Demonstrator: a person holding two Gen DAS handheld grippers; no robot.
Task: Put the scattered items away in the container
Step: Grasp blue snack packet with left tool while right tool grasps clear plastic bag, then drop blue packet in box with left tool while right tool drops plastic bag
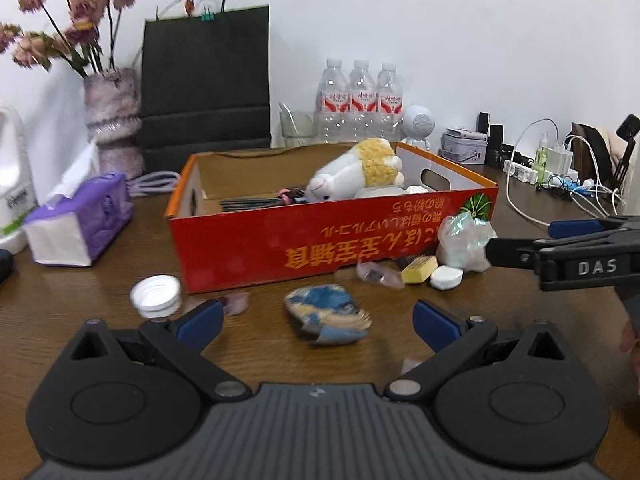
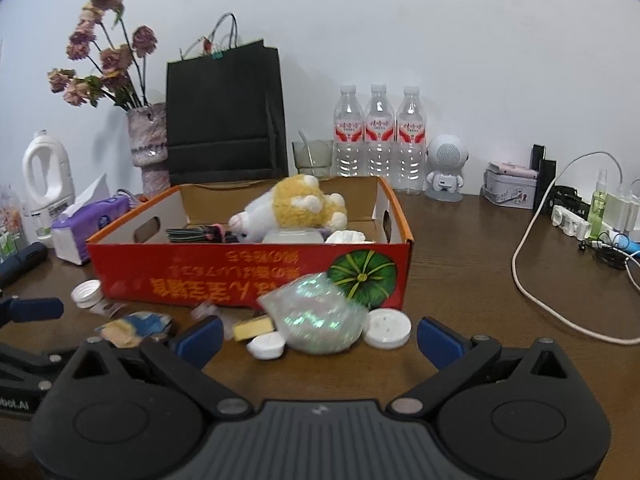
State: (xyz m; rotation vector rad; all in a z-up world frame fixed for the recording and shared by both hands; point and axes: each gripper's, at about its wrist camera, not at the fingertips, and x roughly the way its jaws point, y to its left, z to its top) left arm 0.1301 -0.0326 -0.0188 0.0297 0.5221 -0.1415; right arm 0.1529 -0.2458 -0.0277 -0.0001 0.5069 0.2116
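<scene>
Both the left gripper (image 1: 318,322) and right gripper (image 2: 320,336) are held released in front of the red box (image 2: 248,276), against whose front wall the iridescent bag (image 2: 318,318) is rested.

Three water bottles (image 2: 379,136) stand in a row behind the one red box (image 2: 248,276). Inside the box lies one plush toy (image 2: 296,208). In front of the box sit one iridescent bag (image 2: 316,316), one yellow block (image 2: 253,329), one blue wrapper (image 1: 326,314) and three white caps (image 2: 388,328) (image 2: 266,346) (image 2: 86,293). Left of the box: one tissue pack (image 2: 86,226), one white jug (image 2: 48,178), one vase (image 2: 149,144).
</scene>
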